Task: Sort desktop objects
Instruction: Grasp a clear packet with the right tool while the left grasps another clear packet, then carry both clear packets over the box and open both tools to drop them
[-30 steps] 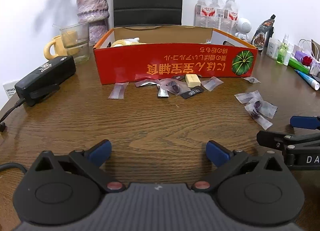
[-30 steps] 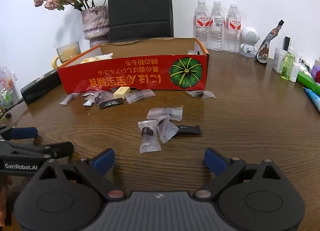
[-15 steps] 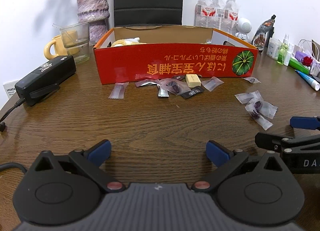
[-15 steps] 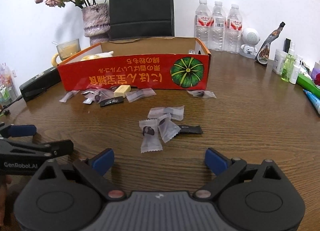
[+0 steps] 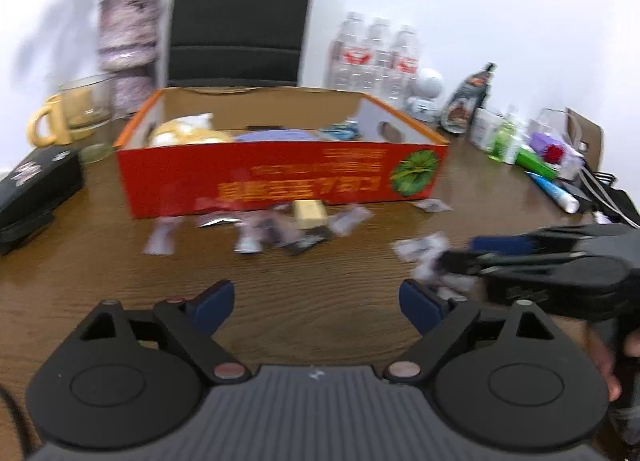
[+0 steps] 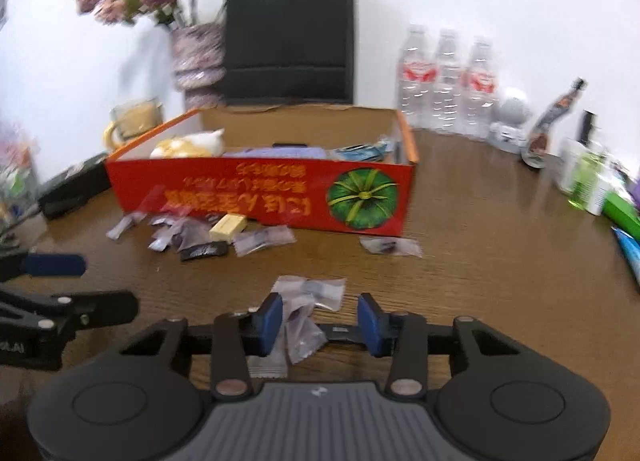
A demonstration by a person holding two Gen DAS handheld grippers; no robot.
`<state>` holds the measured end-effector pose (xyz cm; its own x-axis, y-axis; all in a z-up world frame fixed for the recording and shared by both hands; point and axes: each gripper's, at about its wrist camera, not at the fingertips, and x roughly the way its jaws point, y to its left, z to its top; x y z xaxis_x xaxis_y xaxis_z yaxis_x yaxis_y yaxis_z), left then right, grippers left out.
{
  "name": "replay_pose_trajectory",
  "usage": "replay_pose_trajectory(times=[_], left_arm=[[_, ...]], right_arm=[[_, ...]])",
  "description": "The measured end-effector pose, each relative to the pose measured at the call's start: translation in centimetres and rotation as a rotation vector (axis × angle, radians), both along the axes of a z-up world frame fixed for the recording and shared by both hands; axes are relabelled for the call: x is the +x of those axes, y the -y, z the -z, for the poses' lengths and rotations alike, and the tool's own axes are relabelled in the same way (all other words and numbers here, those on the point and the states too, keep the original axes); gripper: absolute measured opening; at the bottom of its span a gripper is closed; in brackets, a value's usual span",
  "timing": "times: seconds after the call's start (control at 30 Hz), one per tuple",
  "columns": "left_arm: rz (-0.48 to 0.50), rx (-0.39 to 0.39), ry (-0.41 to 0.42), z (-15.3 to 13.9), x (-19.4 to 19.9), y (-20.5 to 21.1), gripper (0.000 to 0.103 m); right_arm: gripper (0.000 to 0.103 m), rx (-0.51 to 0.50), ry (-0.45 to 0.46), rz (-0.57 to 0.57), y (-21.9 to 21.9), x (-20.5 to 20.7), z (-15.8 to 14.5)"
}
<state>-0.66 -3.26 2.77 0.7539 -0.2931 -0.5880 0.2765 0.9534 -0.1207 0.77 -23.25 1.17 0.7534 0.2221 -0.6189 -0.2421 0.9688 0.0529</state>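
Wrapped candies (image 6: pixel 304 321) lie on the brown wooden tabletop (image 6: pixel 480 269) between the two blue pads of the right gripper (image 6: pixel 320 325). This gripper is partly closed around the small pile, but its pads (image 6: pixel 270 323) do not press the wrappers yet; a gap shows on the right side. A thin black packet (image 6: pixel 338 331) lies just behind the pile, also between the pads. More candies (image 6: pixel 200 235) and a yellow block (image 6: pixel 227 226) lie scattered in front of the red cardboard box (image 6: pixel 280 197), touching or nearly touching its front wall. One single candy (image 6: pixel 390 247) lies near the box corner with the green pumpkin picture. Inside the box some things already lie. The left gripper (image 5: pixel 316 303) hangs above bare tabletop with its jaws spread wide, holding nothing. In the left wrist view the right gripper (image 5: pixel 472 257) is low over the candies at the right.
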Motion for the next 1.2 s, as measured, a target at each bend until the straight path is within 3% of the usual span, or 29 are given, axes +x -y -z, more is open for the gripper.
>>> replay_pose_trajectory(times=[0.07, 0.17, 0.33, 0.43, 0.5, 0.63, 0.87, 1.03, 1.13, 1.2], left_arm=[[0.037, 0.016, 0.016, 0.0, -0.3, 1.3, 0.089], [0.079, 0.065, 0.031, 0.3, -0.5, 2.9, 0.082], [0.101, 0.041, -0.033, 0.3, 1.2, 5.6, 0.081], [0.085, 0.079, -0.088, 1.1, 2.8, 8.0, 0.075], [0.070, 0.116, -0.100, 1.7, 3.2, 9.0, 0.064], [0.087, 0.159, -0.067, 2.1, 2.4, 9.3, 0.016], [0.031, 0.107, -0.049, 0.5, 1.2, 6.9, 0.011], [-0.038, 0.000, 0.038, -4.6, 0.1, 2.8, 0.010], [-0.052, -0.059, 0.065, -8.1, 2.1, 0.9, 0.010], [-0.033, -0.117, 0.031, -9.8, 5.0, -0.3, 0.010]], right_arm=[[0.011, -0.010, -0.005, -0.024, -0.1, 0.3, 0.0], [0.008, -0.013, 0.001, -0.047, 0.1, 0.3, -0.1], [0.007, 0.107, 0.037, 0.001, 3.5, -1.2, -1.5], [0.006, 0.103, 0.029, 0.036, 4.7, -1.5, -1.4], [0.006, 0.110, 0.013, 0.048, 5.4, -1.9, -1.1], [0.006, 0.122, 0.002, 0.049, 6.1, -2.6, -0.7], [0.006, 0.146, -0.003, 0.024, 5.8, -3.2, -0.6], [0.006, 0.160, 0.067, 0.022, 5.8, -3.3, -3.5], [0.006, 0.158, 0.121, 0.023, 5.6, -2.7, -5.7], [0.006, 0.134, 0.168, 0.024, 5.3, -1.3, -7.7]])
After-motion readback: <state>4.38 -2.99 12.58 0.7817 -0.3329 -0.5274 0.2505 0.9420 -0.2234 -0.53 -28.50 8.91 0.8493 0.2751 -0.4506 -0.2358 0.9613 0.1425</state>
